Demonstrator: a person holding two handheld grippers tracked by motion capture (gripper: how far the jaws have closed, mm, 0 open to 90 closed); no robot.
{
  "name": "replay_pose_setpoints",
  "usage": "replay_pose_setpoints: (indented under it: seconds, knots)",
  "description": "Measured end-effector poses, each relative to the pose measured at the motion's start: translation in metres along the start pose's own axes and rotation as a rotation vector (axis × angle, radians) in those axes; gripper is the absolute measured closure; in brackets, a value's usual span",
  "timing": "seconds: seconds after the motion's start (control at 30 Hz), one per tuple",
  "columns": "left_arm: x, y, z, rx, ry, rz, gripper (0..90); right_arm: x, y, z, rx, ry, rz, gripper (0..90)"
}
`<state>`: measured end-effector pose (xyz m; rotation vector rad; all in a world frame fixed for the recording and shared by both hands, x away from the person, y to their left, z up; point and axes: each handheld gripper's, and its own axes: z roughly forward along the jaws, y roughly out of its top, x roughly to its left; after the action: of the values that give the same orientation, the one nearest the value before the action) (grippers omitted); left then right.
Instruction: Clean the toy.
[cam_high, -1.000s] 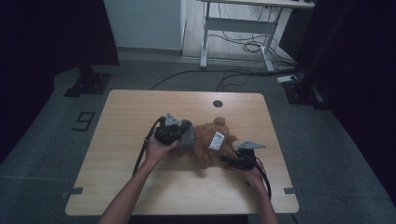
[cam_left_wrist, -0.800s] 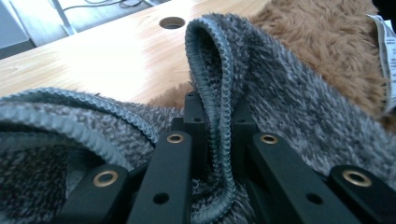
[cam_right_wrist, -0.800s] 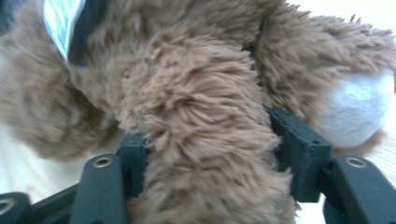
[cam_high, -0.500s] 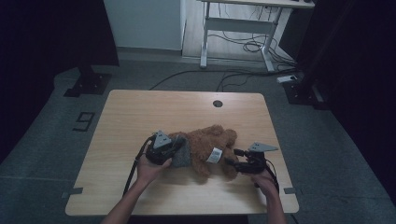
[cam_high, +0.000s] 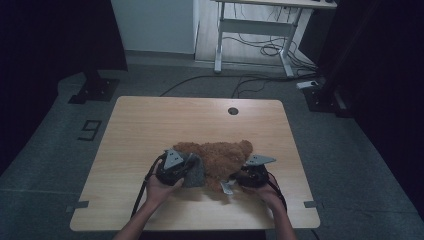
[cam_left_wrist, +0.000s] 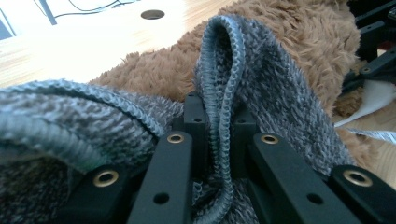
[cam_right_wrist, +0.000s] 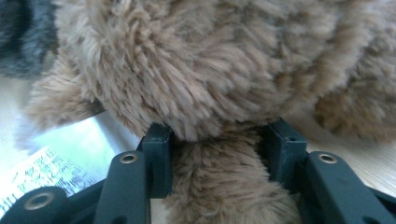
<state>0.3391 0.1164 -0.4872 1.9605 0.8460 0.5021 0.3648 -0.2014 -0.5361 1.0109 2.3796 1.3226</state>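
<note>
Left gripper view: my left hand-held gripper pinches a ribbed fold of grey knitted cloth. My right hand-held gripper clamps a shaggy brown plush bear by one limb.

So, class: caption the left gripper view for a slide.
Left gripper pinching the grey knitted garment beside a brown plush toy.

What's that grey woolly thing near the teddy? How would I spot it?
Start at the wooden table, then find the brown teddy bear near its front edge. Against the bear's left side lies the grey knitted garment, pinched by the left gripper; it's ribbed knit, not fur.
</note>
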Motion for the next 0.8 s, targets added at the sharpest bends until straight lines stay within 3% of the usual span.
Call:
replay_pose_setpoints:
  seconds: [0.07, 0.13, 0.2, 0.33, 0.47, 0.53, 0.57, 0.6, 0.67, 0.8]
  knots:
    - [0.005, 0.003, 0.002, -0.005, 0.025, -0.008, 81.7, 0.001, 0.001, 0.003, -0.004, -0.025, 0.001, 54.3]
    - [0.01, 0.011, 0.001, -0.02, 0.014, -0.038, 81.7, 0.002, 0.001, 0.006, -0.017, -0.035, 0.004, 54.6]
    - [0.008, 0.02, -0.002, -0.042, 0.008, -0.037, 81.7, 0.0, 0.0, 0.007, -0.016, -0.036, 0.002, 55.1]
    - [-0.011, 0.05, -0.003, -0.091, -0.023, 0.006, 81.6, -0.003, -0.003, 0.005, -0.031, -0.029, 0.023, 56.5]
    - [-0.037, 0.073, 0.023, -0.096, -0.073, 0.017, 81.3, -0.002, -0.004, 0.005, -0.033, -0.033, 0.023, 56.8]
    - [-0.051, 0.077, 0.04, -0.065, -0.091, 0.039, 81.3, -0.002, -0.004, 0.005, -0.035, -0.032, 0.026, 57.2]
    - [-0.06, 0.078, 0.052, -0.028, -0.092, 0.071, 81.4, -0.002, -0.005, 0.005, -0.035, -0.031, 0.027, 57.2]
    - [-0.066, 0.076, 0.061, 0.0, -0.074, 0.11, 81.4, -0.003, -0.005, 0.004, -0.035, -0.029, 0.027, 57.2]
    - [-0.074, 0.068, 0.074, 0.007, -0.015, 0.18, 81.5, -0.004, -0.006, 0.004, -0.032, -0.037, 0.025, 57.8]
    - [-0.066, 0.064, 0.07, -0.007, -0.003, 0.161, 81.7, -0.007, -0.008, 0.003, -0.038, -0.027, 0.036, 59.2]
